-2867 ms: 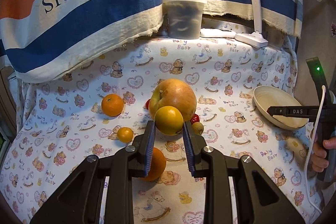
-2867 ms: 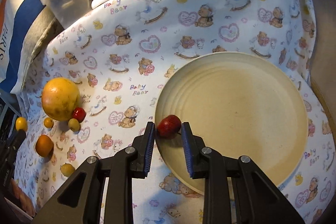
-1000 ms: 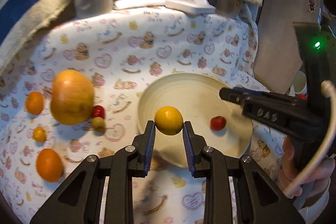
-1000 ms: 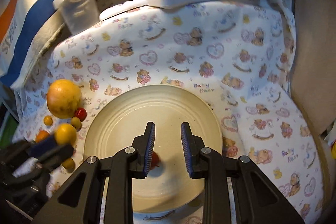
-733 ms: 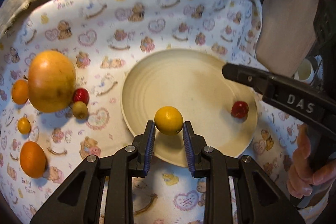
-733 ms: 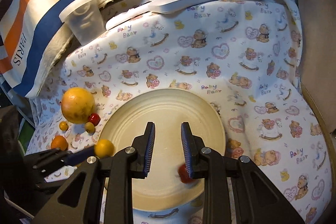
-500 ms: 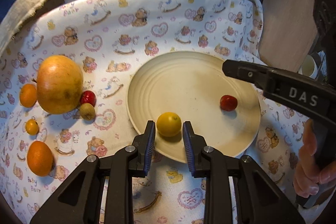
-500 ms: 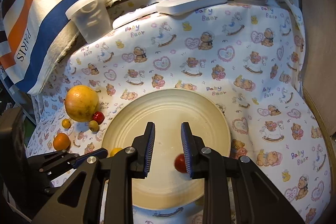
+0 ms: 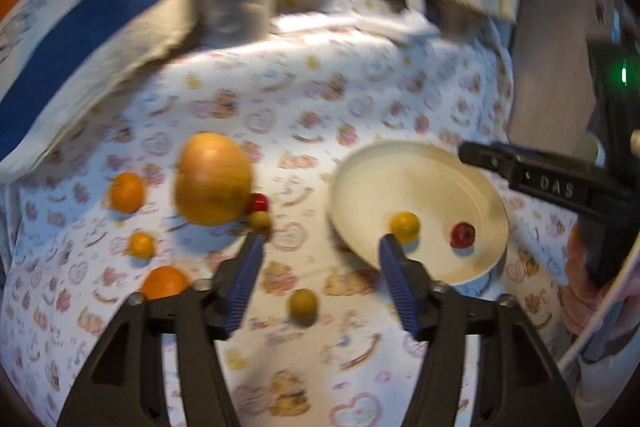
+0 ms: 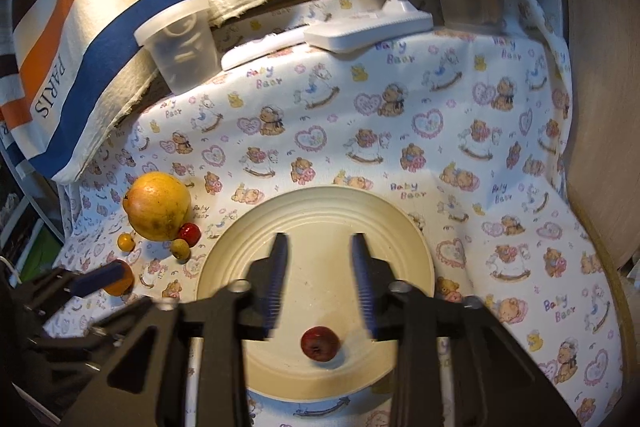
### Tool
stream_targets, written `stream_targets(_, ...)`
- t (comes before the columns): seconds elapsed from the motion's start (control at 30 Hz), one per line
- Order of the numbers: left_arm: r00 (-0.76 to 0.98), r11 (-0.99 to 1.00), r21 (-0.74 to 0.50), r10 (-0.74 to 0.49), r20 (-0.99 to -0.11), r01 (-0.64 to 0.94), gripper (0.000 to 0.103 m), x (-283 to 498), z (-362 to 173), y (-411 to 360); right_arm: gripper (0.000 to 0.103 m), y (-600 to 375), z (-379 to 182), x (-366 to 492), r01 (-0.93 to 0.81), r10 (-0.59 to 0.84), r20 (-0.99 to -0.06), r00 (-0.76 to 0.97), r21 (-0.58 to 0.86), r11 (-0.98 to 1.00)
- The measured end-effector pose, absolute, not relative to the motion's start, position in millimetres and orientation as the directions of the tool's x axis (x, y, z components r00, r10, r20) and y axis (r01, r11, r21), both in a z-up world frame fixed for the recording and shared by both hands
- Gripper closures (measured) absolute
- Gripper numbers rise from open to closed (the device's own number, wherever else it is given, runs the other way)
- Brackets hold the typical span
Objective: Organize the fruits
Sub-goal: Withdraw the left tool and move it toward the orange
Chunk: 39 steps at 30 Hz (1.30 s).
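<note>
A cream plate (image 9: 360, 171) lies on the bear-print cloth with a yellow fruit (image 9: 405, 226) and a small red fruit (image 9: 463, 235) in it. My left gripper (image 9: 320, 247) hovers left of the plate, its jaws opening, with nothing gripped. A small olive fruit (image 9: 303, 303) lies on the cloth below the gap. My right gripper (image 10: 319, 243) hangs over the plate (image 10: 320, 193), jaws opening, pads touching nothing. The red fruit (image 10: 320, 343) rests loose on the plate beneath it. A large yellow-orange fruit (image 9: 214, 179) sits further left, ringed by several small fruits and oranges.
A clear plastic tub (image 10: 180, 47) and a white lamp base (image 10: 368, 27) stand at the back under a striped cloth. A wooden board (image 10: 600, 107) borders the right side. A person's hand (image 9: 580, 287) grips the right tool's handle.
The left gripper let go of the yellow fruit into the plate, opened and drew back to the left. The right gripper's jaws went from shut to open over the plate.
</note>
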<state>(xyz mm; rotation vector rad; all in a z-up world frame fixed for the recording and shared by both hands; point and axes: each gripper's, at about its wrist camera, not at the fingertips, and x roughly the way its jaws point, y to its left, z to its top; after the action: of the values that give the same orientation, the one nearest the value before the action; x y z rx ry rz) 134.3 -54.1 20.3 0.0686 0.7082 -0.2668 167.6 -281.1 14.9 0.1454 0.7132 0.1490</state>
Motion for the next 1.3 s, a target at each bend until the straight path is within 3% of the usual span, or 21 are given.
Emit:
stream_targets(0.07,0.759,0.974,-0.042,-0.201,-0.619,0.223,0.025,129,25,-37,0.049,-277,19,164,-0.101,0.188,-0.619,0.763,0.173,0.980)
stream_targets(0.13,0.796,0.983,-0.031,-0.163,-0.583,0.179,0.014,125,30,-21,0.039,-273,22,159,-0.126,0.205,-0.589,0.782,0.173,0.977)
stream_targets(0.17,0.814,0.986,-0.025,-0.149,-0.562,0.163,0.010,123,33,-13,0.034,-271,22,158,-0.125,0.200,-0.582,0.788,0.166,0.978)
stream_targets(0.27,0.853,0.989,-0.015,-0.135,-0.505,0.147,0.000,118,38,8,0.031,-263,23,155,-0.127,0.181,-0.577,0.796,0.134,0.983)
stream_targets(0.37,0.893,0.994,0.007,-0.091,-0.441,0.105,0.000,111,40,22,0.016,-260,28,149,-0.131,0.182,-0.554,0.813,0.130,0.983)
stream_targets(0.47,0.920,0.993,0.041,-0.088,-0.381,0.112,0.000,103,36,29,0.014,-257,34,143,-0.109,0.148,-0.522,0.840,0.104,0.989)
stream_targets(0.6,0.932,0.992,0.121,0.007,-0.362,0.039,0.000,103,24,31,0.006,-257,34,141,-0.115,0.161,-0.509,0.846,0.121,0.986)
stream_targets(0.83,0.910,0.993,0.035,-0.088,-0.406,0.111,0.000,106,20,40,0.001,-243,30,139,-0.133,0.149,-0.493,0.857,0.068,0.989)
stream_targets(0.97,0.854,0.993,-0.034,-0.118,-0.507,0.116,0.004,116,14,46,0.001,-235,24,139,-0.148,0.159,-0.516,0.842,0.063,0.987)
stream_targets(1.03,0.838,0.993,-0.049,-0.121,-0.532,0.112,0.005,120,11,49,0.001,-232,25,136,-0.080,0.082,-0.502,0.861,0.026,0.996)
stream_targets(1.17,0.809,0.994,-0.057,-0.111,-0.577,0.095,0.005,126,3,51,0.001,-238,35,125,-0.012,0.054,-0.447,0.893,0.096,0.995)
stream_targets(1.3,0.794,0.992,-0.081,-0.122,-0.596,0.092,0.006,128,-2,55,0.001,-234,43,126,-0.023,0.078,-0.458,0.886,0.123,0.992)
